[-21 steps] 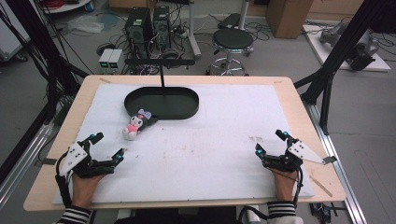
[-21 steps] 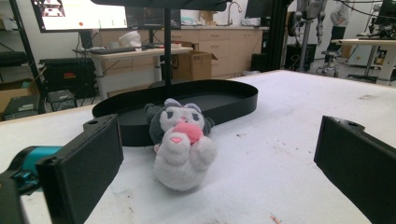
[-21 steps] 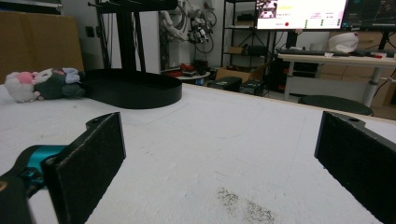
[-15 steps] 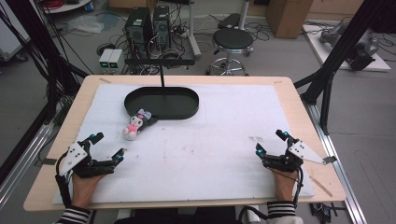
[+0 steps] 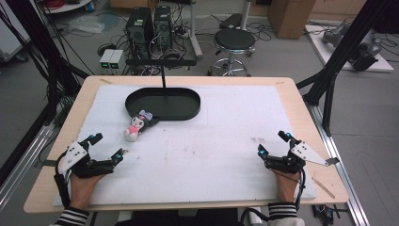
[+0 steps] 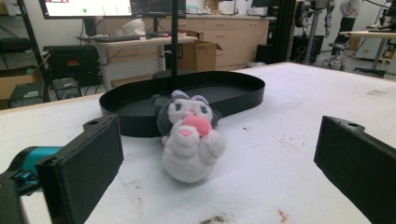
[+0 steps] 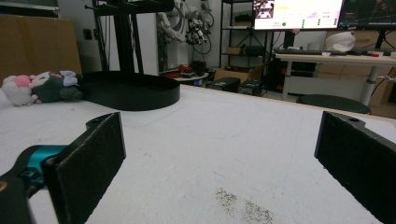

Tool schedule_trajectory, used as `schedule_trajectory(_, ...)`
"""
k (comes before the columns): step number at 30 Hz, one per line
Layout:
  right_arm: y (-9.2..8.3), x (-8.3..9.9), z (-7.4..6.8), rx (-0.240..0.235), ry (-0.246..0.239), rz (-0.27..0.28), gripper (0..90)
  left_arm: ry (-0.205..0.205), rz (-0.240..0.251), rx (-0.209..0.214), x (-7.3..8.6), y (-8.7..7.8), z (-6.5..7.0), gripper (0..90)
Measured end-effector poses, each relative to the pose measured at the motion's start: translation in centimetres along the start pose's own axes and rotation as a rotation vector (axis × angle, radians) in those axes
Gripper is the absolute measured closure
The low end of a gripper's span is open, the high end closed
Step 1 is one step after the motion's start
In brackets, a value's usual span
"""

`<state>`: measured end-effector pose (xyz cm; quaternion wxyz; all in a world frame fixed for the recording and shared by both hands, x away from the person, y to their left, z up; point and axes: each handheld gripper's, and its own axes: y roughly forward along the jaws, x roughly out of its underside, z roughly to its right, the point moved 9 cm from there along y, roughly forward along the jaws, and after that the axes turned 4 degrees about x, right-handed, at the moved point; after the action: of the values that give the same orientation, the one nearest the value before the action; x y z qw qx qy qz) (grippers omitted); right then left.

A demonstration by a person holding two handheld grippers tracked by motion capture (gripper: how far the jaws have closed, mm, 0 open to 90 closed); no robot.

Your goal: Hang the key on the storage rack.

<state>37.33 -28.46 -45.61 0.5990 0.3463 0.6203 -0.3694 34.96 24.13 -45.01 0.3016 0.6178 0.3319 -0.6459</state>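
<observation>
We see no change from before: our left gripper point(image 5: 107, 147) and right gripper point(image 5: 272, 142) stay released near us; the small grey-and-white plush toy point(image 5: 137, 125) leans on the black oval metal tray point(image 5: 163, 103), far left on the desk point(image 5: 226, 136).

A small white and grey plush toy point(image 5: 137, 126) with a pink nose is laid on its back, toward the surface's far-left corner.

No readable text anywhere.
The monitor point(image 6: 88, 8) in the left gripper view and the monitor point(image 7: 299, 13) in the right gripper view carry writing, too small and blurred to read; no labels, brands or numbers legible.
</observation>
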Motion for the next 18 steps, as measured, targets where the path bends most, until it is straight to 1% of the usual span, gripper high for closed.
schedule_trajectory(2,0.0,0.0,0.0,-0.001,-0.004,-0.001,0.8,-0.014,-0.007,-0.003,-0.6,0.0,-0.3,1.7)
schedule_trajectory(4,0.0,0.0,0.0,0.000,0.001,-0.001,0.8,-0.007,-0.020,-0.005,-1.1,0.2,-0.6,1.7)
schedule_trajectory(6,0.0,0.0,0.0,0.000,0.005,-0.001,0.8,0.004,-0.038,0.000,-1.8,0.5,-0.8,1.7)
schedule_trajectory(7,0.0,0.0,0.0,0.000,0.004,-0.001,0.8,-0.009,-0.057,0.030,-2.4,1.0,-0.8,1.7)
schedule_trajectory(8,0.0,0.0,0.0,0.000,0.004,-0.001,0.8,-0.009,-0.057,0.030,-2.4,1.0,-0.8,1.7)
schedule_trajectory(10,0.0,0.0,0.0,0.000,0.001,0.000,0.8,-0.010,-0.083,0.049,-2.8,1.4,-0.9,1.7)
schedule_trajectory(14,0.0,0.0,0.0,-0.002,-0.006,0.000,0.8,0.019,-0.166,0.084,-3.7,2.4,-0.9,1.7)
schedule_trajectory(15,0.0,0.0,0.0,0.001,-0.009,0.000,0.8,0.032,-0.182,0.088,-3.9,2.7,-1.0,1.7)
schedule_trajectory(16,0.0,0.0,0.0,0.001,-0.009,0.000,0.8,0.036,-0.195,0.089,-4.1,3.0,-1.1,1.7)
schedule_trajectory(17,0.0,0.0,0.0,0.002,-0.011,0.000,0.8,0.032,-0.216,0.090,-4.3,3.2,-1.1,1.7)
schedule_trajectory(18,0.0,0.0,-0.1,0.001,-0.008,-0.002,0.8,0.033,-0.236,0.077,-4.5,3.5,-1.3,1.7)
